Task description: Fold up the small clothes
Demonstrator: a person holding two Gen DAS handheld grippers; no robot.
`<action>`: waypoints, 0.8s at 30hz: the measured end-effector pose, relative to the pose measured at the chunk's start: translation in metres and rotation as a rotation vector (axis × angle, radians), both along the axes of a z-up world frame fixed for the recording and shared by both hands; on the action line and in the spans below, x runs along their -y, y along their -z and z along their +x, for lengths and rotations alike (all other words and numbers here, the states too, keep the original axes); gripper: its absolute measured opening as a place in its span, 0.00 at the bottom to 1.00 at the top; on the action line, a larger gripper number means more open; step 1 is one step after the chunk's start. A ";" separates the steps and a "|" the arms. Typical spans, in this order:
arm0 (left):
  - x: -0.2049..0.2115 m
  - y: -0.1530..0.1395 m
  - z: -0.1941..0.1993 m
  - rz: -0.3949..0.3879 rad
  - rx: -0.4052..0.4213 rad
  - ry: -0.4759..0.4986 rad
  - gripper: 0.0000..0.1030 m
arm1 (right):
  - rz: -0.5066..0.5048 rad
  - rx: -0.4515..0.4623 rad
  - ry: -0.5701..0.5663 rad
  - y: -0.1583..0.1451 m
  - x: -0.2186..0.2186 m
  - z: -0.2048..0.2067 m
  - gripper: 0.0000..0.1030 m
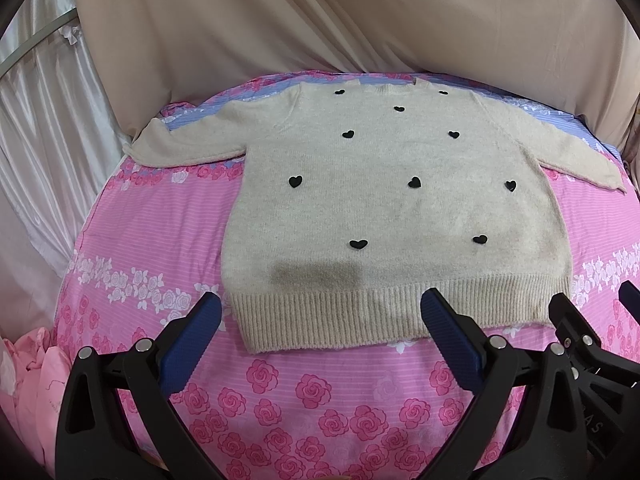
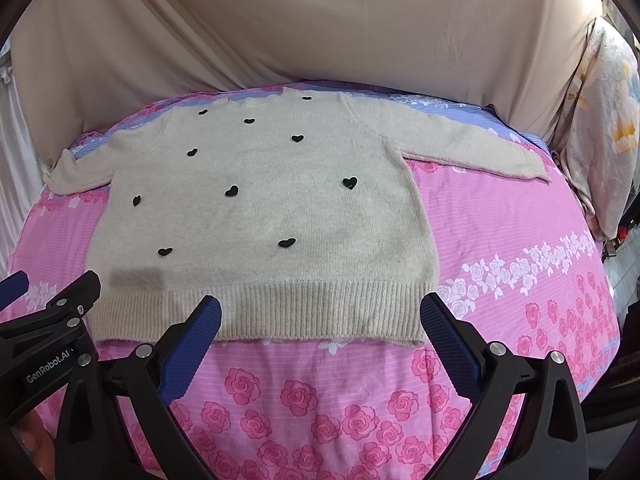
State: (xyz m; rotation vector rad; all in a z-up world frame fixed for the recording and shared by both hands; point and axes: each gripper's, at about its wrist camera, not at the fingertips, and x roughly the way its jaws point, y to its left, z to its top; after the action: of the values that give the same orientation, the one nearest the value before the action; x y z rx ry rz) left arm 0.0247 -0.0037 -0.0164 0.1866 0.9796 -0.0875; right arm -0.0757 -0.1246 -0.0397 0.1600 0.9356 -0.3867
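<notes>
**Sweater laid flat, both grippers poised at the hem**

Pink rose-print bedding (image 1: 132, 240) covers the bed, with a beige drape (image 1: 320, 12) hanging behind it and a heap of pale pink cloth (image 1: 28, 364) at about 8 o'clock in the left wrist view. On the bedding lies the cream sweater (image 1: 384, 196), front up, dotted with black hearts, neck toward 12 o'clock, ribbed hem (image 1: 360, 312) toward 6 o'clock, both sleeves spread out at roughly 10 and 2 o'clock. A darker smudge sits just above the hem.

The left gripper (image 1: 320, 316) hovers over the hem with its blue pads spread wide and nothing between them. The right gripper (image 2: 320, 316) is likewise wide apart and empty, near the hem's right half. Each shows at the edge of the other's view.

Nothing is folded yet, so the first fold looks like the step in hand. To do it well, I would take a sleeve first: pinch it near the cuff, catching both layers, and carry it across the chest without dragging the body askew. The knit looks soft and stretchy, so a low lift and a slow lay-down should keep the edges straight. The bedding is soft too; pressing down risks pinching the sheet along with the sweater.
</notes>
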 end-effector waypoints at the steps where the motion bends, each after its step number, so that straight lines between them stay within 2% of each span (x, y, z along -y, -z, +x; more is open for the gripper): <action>1: 0.000 0.001 0.000 -0.001 -0.001 0.001 0.95 | 0.001 -0.001 0.000 0.001 0.000 0.000 0.95; 12: 0.000 0.005 0.004 0.005 -0.010 0.000 0.95 | 0.010 -0.013 0.001 0.005 0.001 0.002 0.95; 17: -0.003 0.008 0.013 -0.003 -0.034 0.000 0.95 | 0.055 -0.031 0.014 0.010 0.012 0.009 0.95; 21: -0.001 0.007 0.022 -0.019 -0.038 0.022 0.95 | 0.136 -0.030 0.039 0.020 0.041 0.020 0.95; 24: 0.000 0.005 0.031 -0.009 -0.027 0.036 0.95 | 0.135 -0.012 0.132 0.027 0.091 0.030 0.95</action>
State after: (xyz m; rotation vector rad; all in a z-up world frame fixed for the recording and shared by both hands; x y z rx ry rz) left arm 0.0554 -0.0041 -0.0215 0.1952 1.0032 -0.1275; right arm -0.0461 -0.2156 -0.0669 0.3448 0.9658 -0.4467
